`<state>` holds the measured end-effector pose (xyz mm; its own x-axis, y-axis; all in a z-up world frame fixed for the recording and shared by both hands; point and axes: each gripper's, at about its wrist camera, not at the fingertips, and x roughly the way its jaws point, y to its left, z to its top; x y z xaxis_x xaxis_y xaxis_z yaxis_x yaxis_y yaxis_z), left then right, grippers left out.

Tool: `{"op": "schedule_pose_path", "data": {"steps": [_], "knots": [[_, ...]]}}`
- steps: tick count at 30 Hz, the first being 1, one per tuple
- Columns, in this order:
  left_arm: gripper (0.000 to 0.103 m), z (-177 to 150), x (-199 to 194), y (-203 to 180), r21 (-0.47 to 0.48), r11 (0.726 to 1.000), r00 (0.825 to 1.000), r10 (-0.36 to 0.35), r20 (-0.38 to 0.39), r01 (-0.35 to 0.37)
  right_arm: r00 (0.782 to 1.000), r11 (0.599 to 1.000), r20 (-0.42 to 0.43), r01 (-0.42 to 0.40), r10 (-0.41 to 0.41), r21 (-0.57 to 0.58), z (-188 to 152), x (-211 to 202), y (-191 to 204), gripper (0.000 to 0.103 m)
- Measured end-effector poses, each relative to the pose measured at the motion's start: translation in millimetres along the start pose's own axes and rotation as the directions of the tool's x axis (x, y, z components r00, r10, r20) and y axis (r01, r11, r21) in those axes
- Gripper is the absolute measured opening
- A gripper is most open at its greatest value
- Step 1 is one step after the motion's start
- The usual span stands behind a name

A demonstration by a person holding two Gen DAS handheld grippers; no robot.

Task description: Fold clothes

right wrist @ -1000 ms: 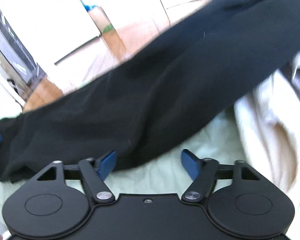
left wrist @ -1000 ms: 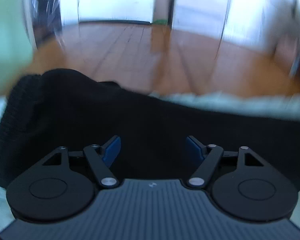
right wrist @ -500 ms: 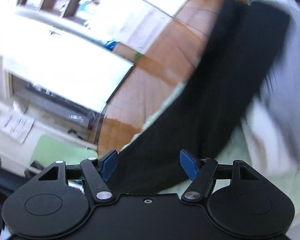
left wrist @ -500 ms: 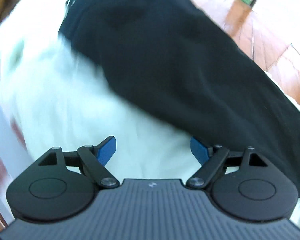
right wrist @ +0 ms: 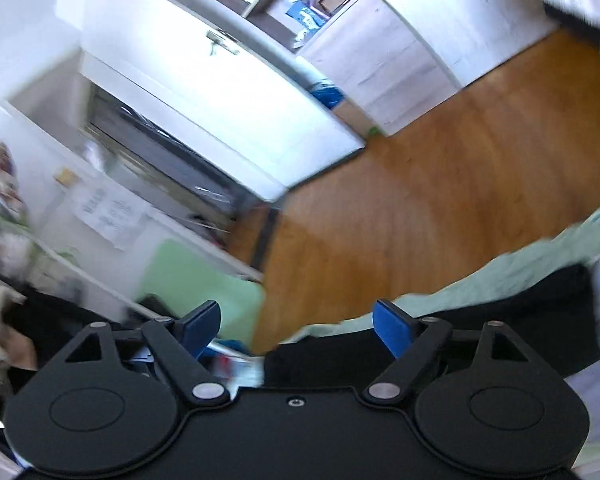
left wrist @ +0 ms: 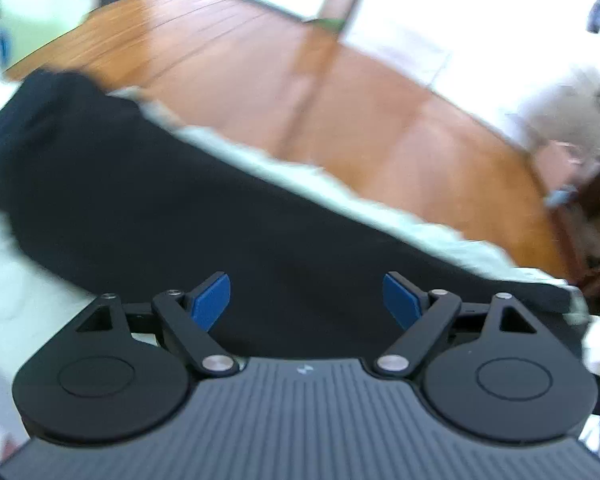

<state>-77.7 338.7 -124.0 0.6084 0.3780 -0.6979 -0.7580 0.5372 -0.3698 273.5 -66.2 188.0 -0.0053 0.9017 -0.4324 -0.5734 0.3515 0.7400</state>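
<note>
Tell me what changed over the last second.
The right claw swung up off the long black knit garment toward the wooden floor and room, its jaws opening, empty. The left claw swept over the garment and back, opening too. The garment stays on the pale green sheet.

Bright daylight blows out the white walls; motion blur, fisheye-bent edges.

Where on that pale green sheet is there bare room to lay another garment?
Bare pale sheet shows left of the black garment, and a thin strip runs between it and the wooden floor. The middle is covered; the right end by the beige pile looks crowded.
</note>
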Motion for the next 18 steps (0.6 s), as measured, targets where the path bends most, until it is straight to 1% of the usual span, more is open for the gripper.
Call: {"op": "schedule_pose_path", "data": {"steps": [2, 4, 5, 6, 7, 8, 9, 10, 11, 13, 14, 15, 16, 17, 18], "knots": [[0.088, -4, 0, -29, 0.005, 0.999, 0.999, -0.038, 0.016, 0.038, 0.997, 0.998, -0.034, 0.067, -0.067, -0.012, 20, 3, -1, 0.087], [0.091, -11, 10, -47, -0.002, 0.998, 0.998, -0.061, 0.02, 0.061, 0.996, 0.997, -0.044, 0.073, -0.072, 0.012, 33, 18, -27, 0.087], [0.091, -20, 15, -53, -0.006, 0.997, 0.997, -0.073, 0.014, 0.073, 0.995, 0.996, -0.043, 0.091, -0.09, 0.017, 37, 26, -41, 0.087], [0.091, -32, 20, -57, -0.005, 0.997, 0.996, -0.083, 0.01, 0.083, 0.988, 0.988, -0.016, 0.151, -0.151, -0.008, 35, 35, -59, 0.087], [0.091, -44, 25, -59, -0.001, 0.996, 0.996, -0.091, 0.01, 0.091, 0.973, 0.971, 0.042, 0.231, -0.229, -0.066, 28, 47, -76, 0.087], [0.091, -55, 31, -61, 0.002, 0.995, 0.995, -0.099, 0.011, 0.099, 0.955, 0.949, 0.111, 0.29, -0.277, -0.127, 17, 57, -94, 0.082], [0.091, -65, 38, -64, 0.016, 0.996, 0.997, -0.083, 0.008, 0.083, 0.944, 0.931, 0.195, 0.303, -0.265, -0.202, -1, 61, -111, 0.074], [0.091, -73, 45, -66, 0.037, 0.998, 0.999, -0.051, 0.005, 0.05, 0.929, 0.907, 0.278, 0.321, -0.245, -0.273, -19, 65, -129, 0.069], [0.091, -79, 54, -68, 0.06, 0.997, 0.999, -0.041, -0.012, 0.041, 0.916, 0.886, 0.332, 0.333, -0.224, -0.322, -37, 69, -147, 0.069], [0.091, -85, 74, -71, 0.093, 0.994, 0.997, -0.058, -0.051, 0.062, 0.922, 0.883, 0.317, 0.327, -0.221, -0.337, -67, 83, -184, 0.069], [0.09, -87, 83, -73, 0.091, 0.992, 0.995, -0.079, -0.058, 0.085, 0.922, 0.87, 0.294, 0.349, -0.252, -0.349, -77, 91, -199, 0.069], [0.09, -89, 89, -76, 0.088, 0.991, 0.993, -0.101, -0.061, 0.106, 0.915, 0.84, 0.276, 0.386, -0.295, -0.381, -84, 99, -210, 0.069], [0.09, -90, 93, -80, 0.083, 0.989, 0.991, -0.122, -0.059, 0.126, 0.901, 0.786, 0.255, 0.432, -0.352, -0.442, -90, 110, -218, 0.069], [0.09, -92, 96, -85, 0.083, 0.986, 0.988, -0.142, -0.059, 0.147, 0.881, 0.724, 0.238, 0.472, -0.409, -0.502, -96, 122, -226, 0.069], [0.09, -95, 100, -91, 0.09, 0.982, 0.985, -0.159, -0.061, 0.165, 0.856, 0.657, 0.225, 0.504, -0.465, -0.56, -102, 134, -234, 0.069]]}}
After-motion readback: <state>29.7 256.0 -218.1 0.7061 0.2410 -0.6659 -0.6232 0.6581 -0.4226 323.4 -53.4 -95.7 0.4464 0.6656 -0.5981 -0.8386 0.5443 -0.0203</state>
